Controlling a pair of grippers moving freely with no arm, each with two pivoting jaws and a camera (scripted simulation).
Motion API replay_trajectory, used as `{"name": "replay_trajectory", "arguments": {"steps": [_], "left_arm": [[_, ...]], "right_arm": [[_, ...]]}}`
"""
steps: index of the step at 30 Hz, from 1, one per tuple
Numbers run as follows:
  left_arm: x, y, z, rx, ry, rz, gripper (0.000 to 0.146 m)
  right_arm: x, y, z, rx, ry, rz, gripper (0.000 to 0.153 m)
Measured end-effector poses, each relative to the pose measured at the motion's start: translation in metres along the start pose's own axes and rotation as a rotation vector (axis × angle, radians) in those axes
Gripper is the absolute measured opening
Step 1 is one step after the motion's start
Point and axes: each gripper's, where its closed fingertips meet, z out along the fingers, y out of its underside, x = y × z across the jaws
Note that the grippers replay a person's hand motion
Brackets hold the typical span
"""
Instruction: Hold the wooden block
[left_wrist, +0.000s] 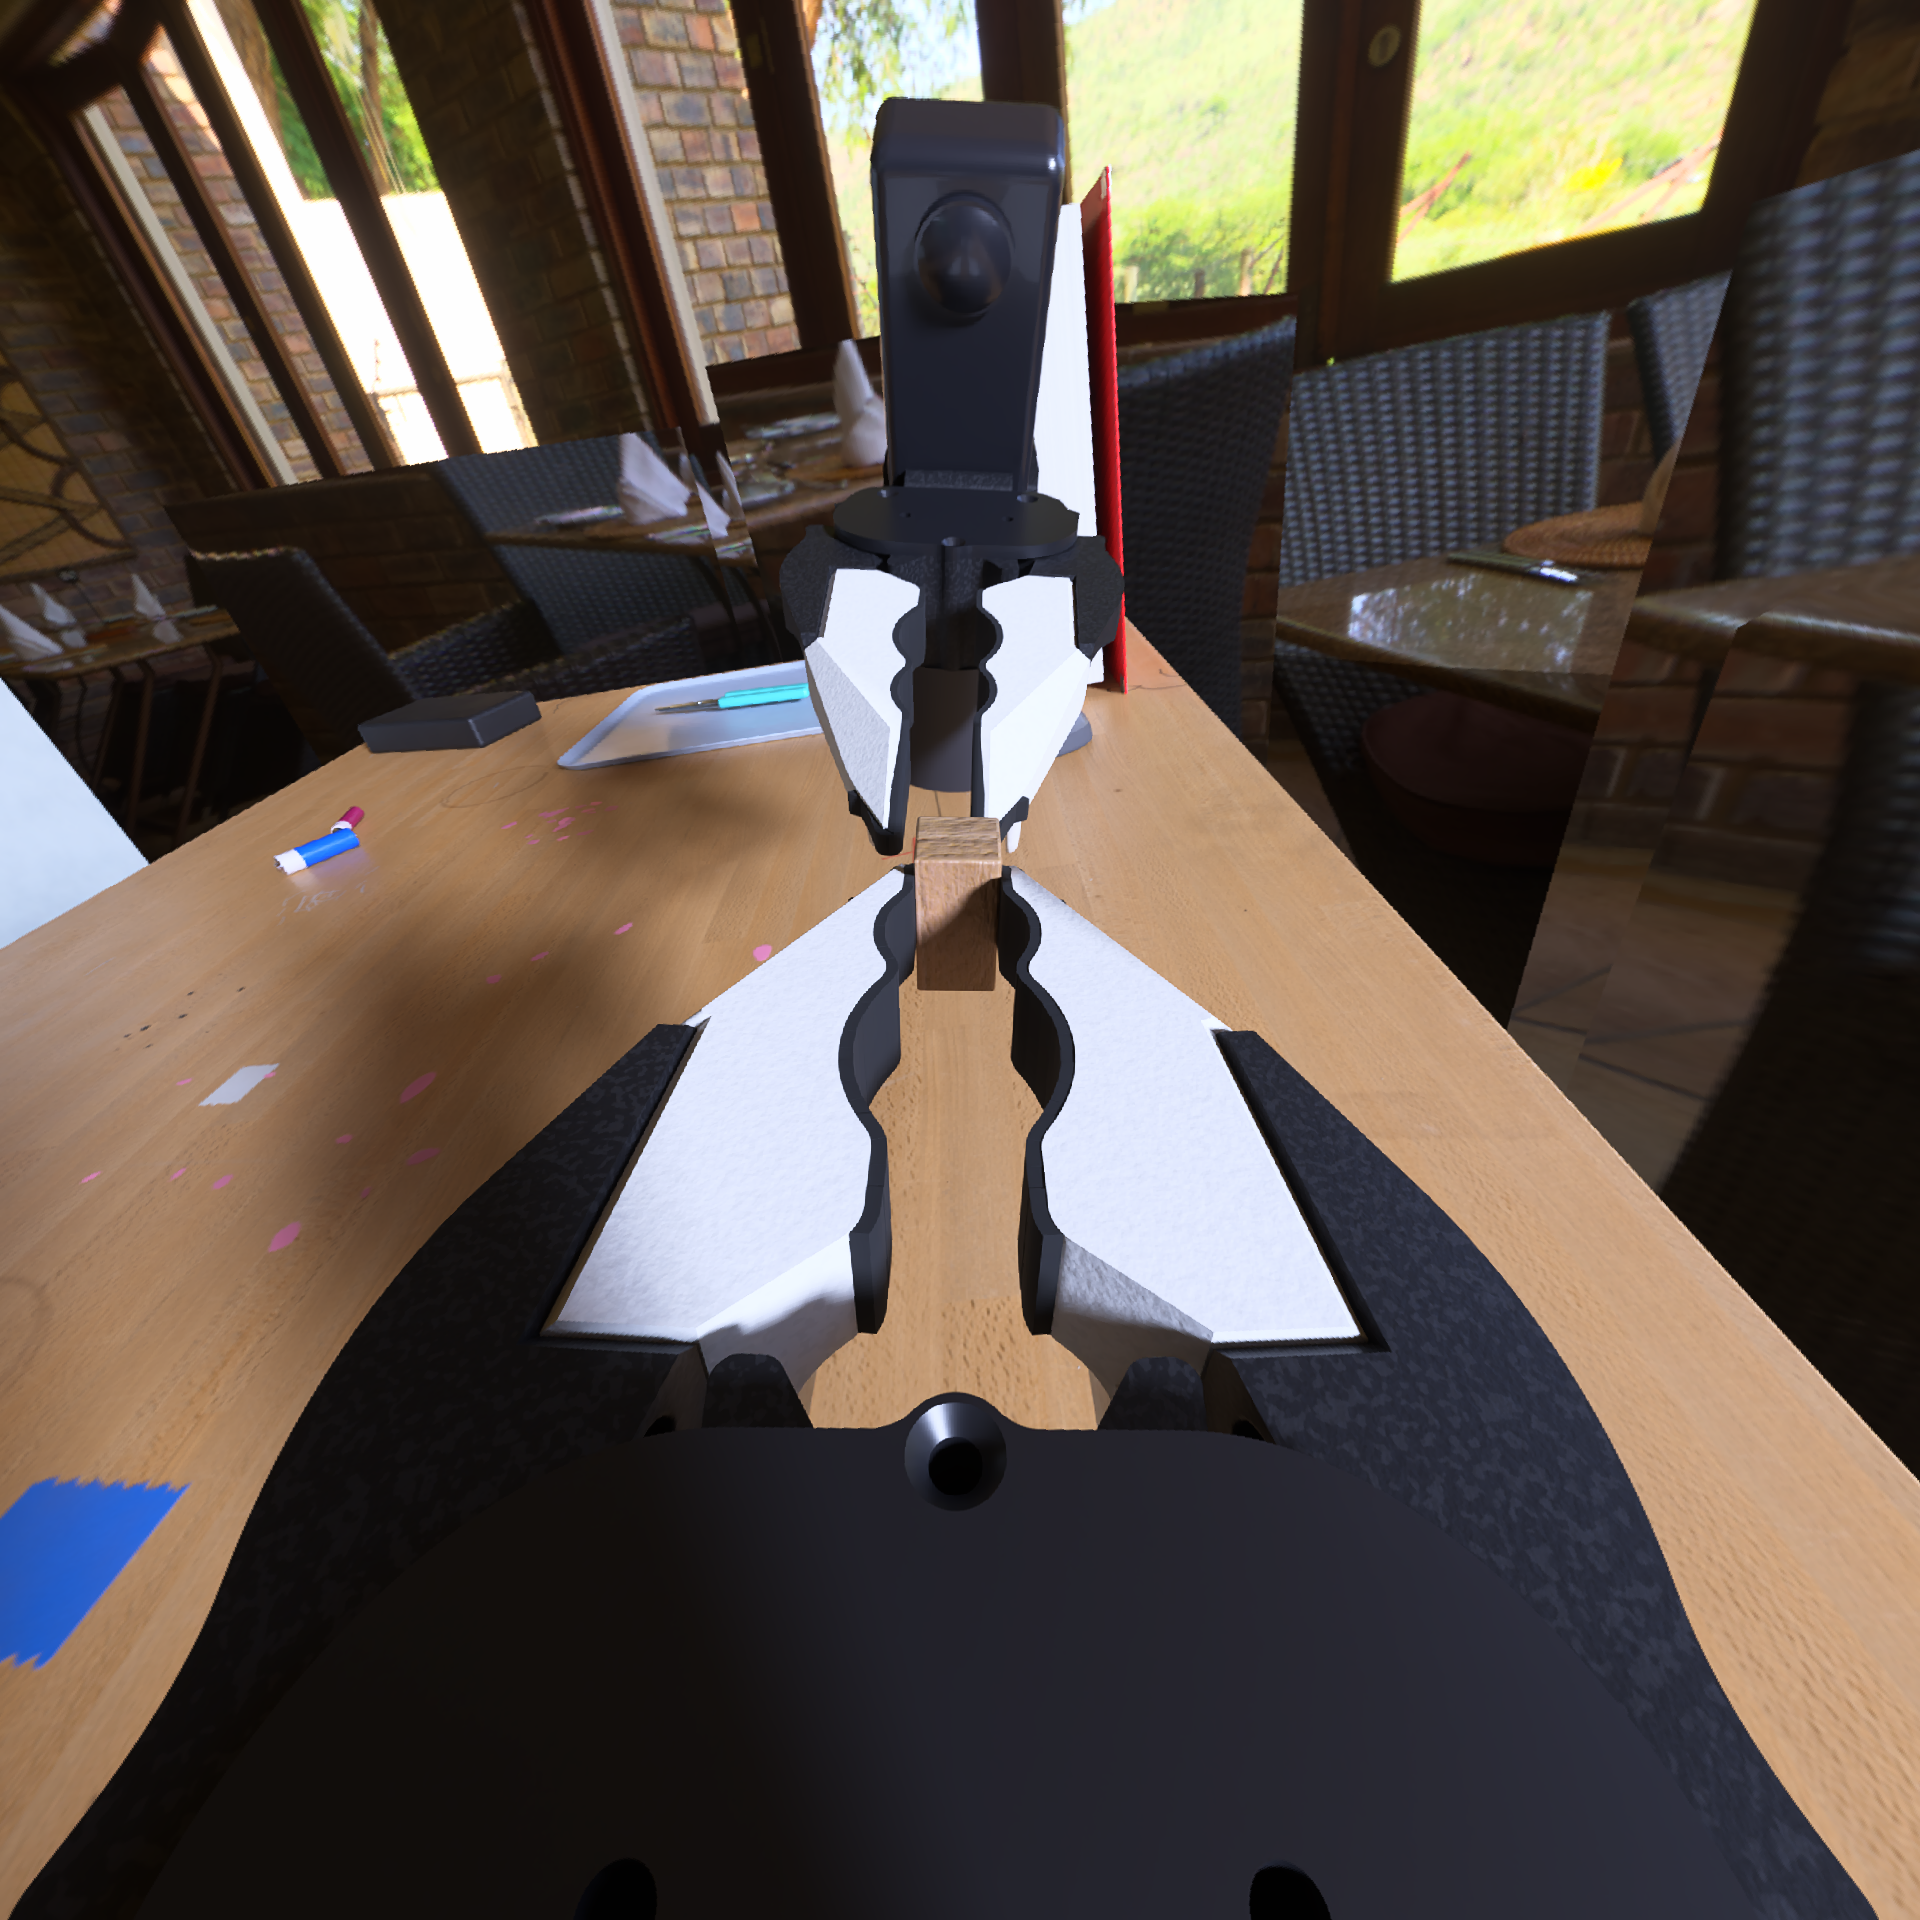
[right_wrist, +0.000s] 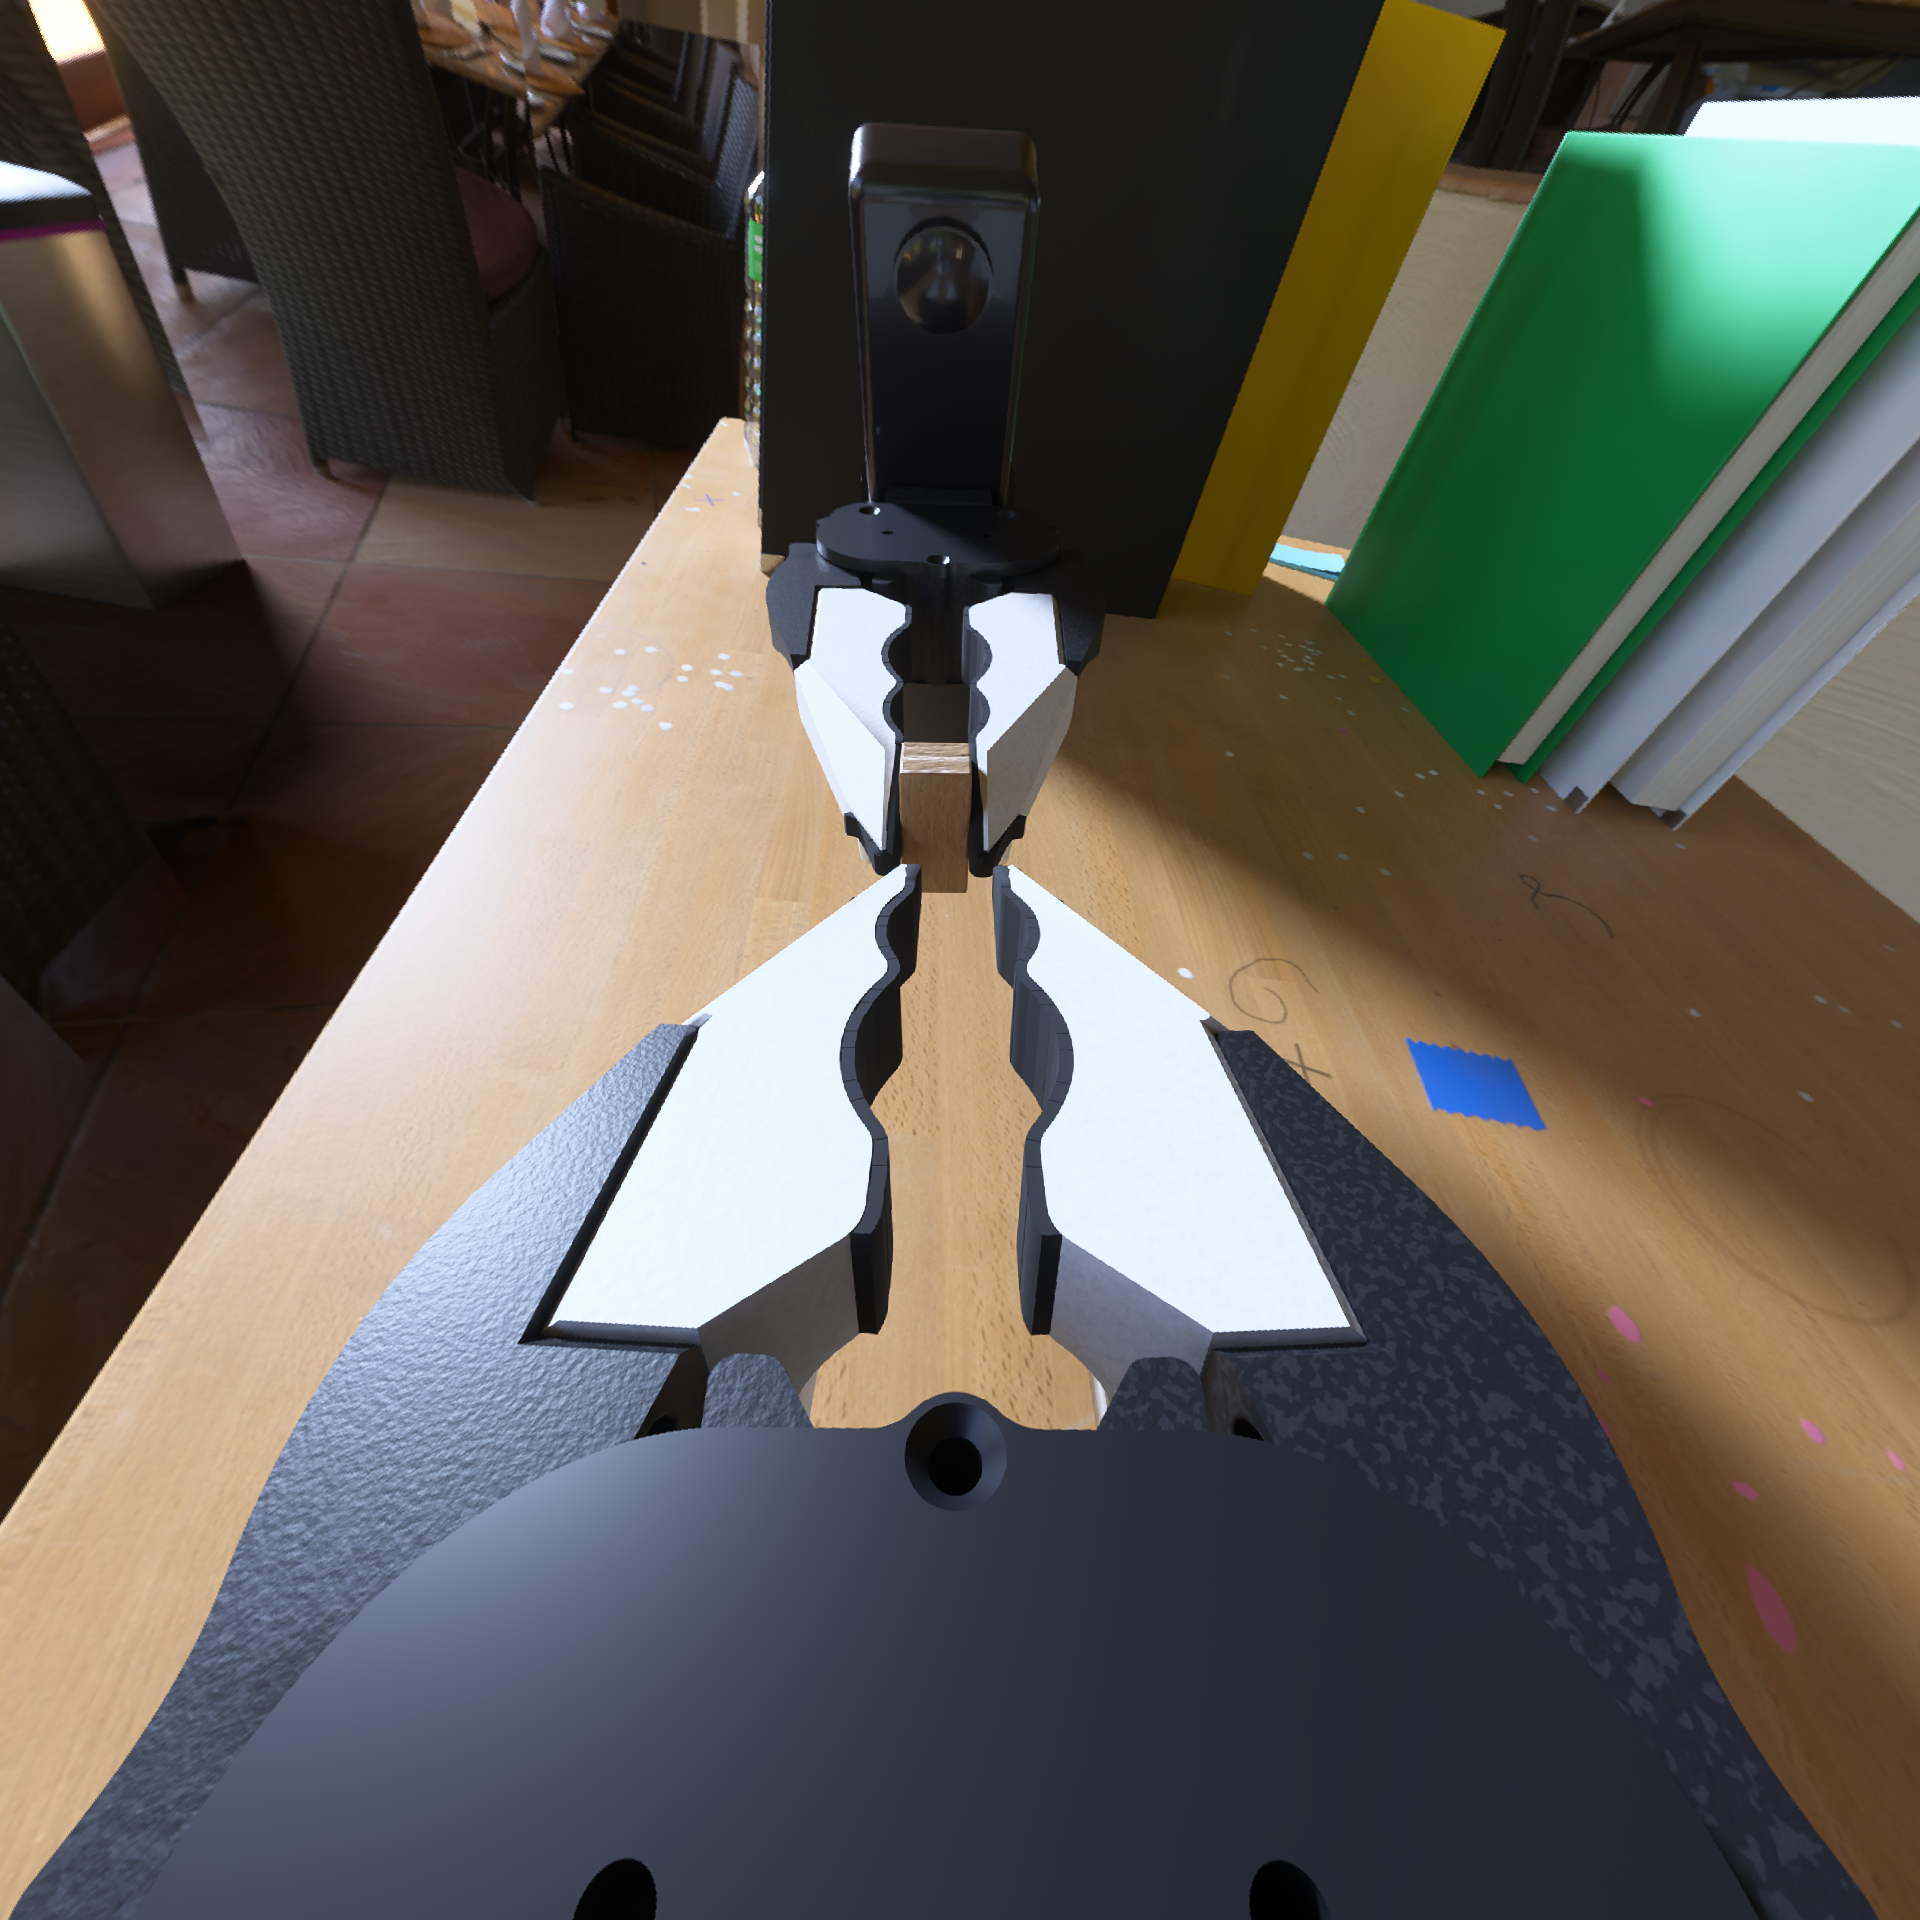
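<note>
A small wooden block (left_wrist: 956, 925) sits between the fingertips of my left gripper (left_wrist: 956, 883), which is shut on its sides just above the wooden table (left_wrist: 520, 987). My right gripper (left_wrist: 951, 831) faces it from the far side, and its tips flank the block's far end with small gaps. In the right wrist view, the block (right_wrist: 935, 810) is clamped in the left gripper (right_wrist: 935, 852). My right gripper (right_wrist: 956, 878) is open, with its tips at the block's near end and a gap on the right side.
In the left wrist view there is a blue marker (left_wrist: 317, 847), a dark flat box (left_wrist: 447, 722), a grey tray (left_wrist: 623, 738) holding a teal tool, and an upright red book (left_wrist: 1103, 416). In the right wrist view a black panel (right_wrist: 1143, 312), a yellow board (right_wrist: 1340, 312) and green books (right_wrist: 1662, 416) stand behind the left gripper. The table edge runs close beside the grippers.
</note>
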Motion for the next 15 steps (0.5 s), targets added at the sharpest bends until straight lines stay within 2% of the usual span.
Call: {"name": "replay_trajectory", "arguments": {"steps": [7, 15], "left_arm": [[0.0011, -0.0026, -0.0001, 0.045, 0.016, -0.054, 0.014], [-0.0015, -0.0019, -0.0006, 0.035, -0.003, -0.046, 0.014]], "right_arm": [[-0.0013, -0.0009, -0.0005, -0.013, -0.010, 0.004, 0.014], [0.0020, 0.0017, 0.0000, -0.054, -0.003, -0.008, 0.014]]}}
